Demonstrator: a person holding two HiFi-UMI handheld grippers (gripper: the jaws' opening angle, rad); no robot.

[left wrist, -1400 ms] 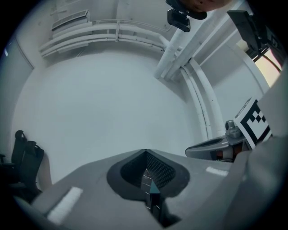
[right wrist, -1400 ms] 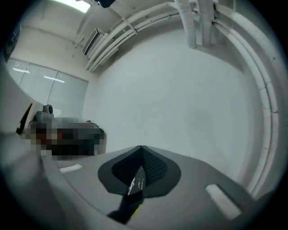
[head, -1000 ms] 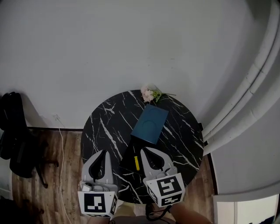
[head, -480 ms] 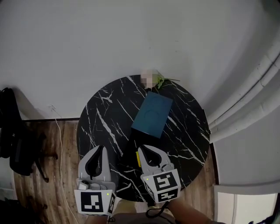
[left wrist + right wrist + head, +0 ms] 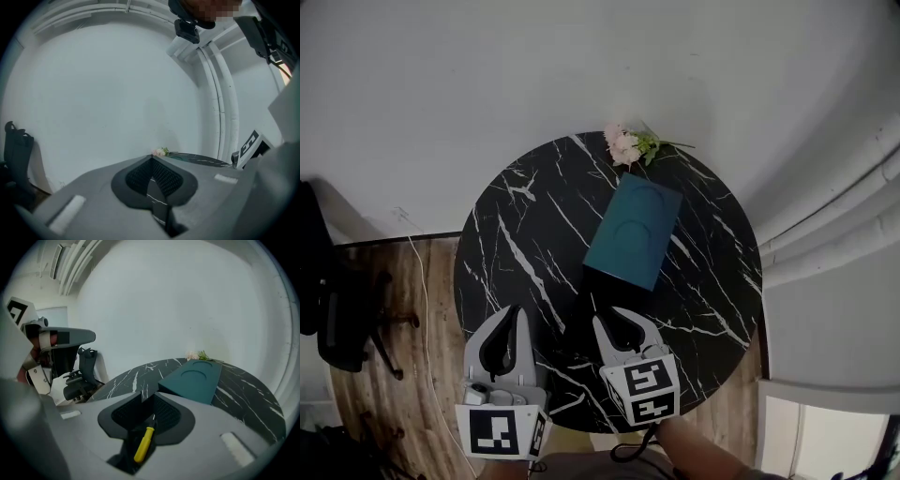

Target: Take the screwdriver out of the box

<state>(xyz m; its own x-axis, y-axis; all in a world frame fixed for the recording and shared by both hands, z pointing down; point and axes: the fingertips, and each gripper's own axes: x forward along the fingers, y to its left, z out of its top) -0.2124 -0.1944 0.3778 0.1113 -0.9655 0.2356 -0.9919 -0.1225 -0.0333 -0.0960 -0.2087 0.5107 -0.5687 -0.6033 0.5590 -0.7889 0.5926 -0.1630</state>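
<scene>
Right claw [image 5: 151, 400], just opening, loosely straddles screwdriver [image 5: 143, 446] near table [image 5: 517, 246] edge; left claw [image 5: 151, 162] closed, empty.

Black marble with white veins on the table [image 5: 525, 244], mid-frame. Teal on the box [image 5: 635, 232]. Pink with green leaves on the flowers [image 5: 623, 145], upper rim. Yellow handle on the screwdriver [image 5: 143, 444]. Brown wood grain on the floor [image 5: 403, 361], lower left. Plain white on the wall [image 5: 581, 66].

In the head view the right gripper [image 5: 609, 319] hides the thin yellow-handled screwdriver [image 5: 143, 450]. The right gripper view shows its handle, but the tip is too small to make out. The head view's left edge cuts off the black office chair [image 5: 333, 319].
</scene>
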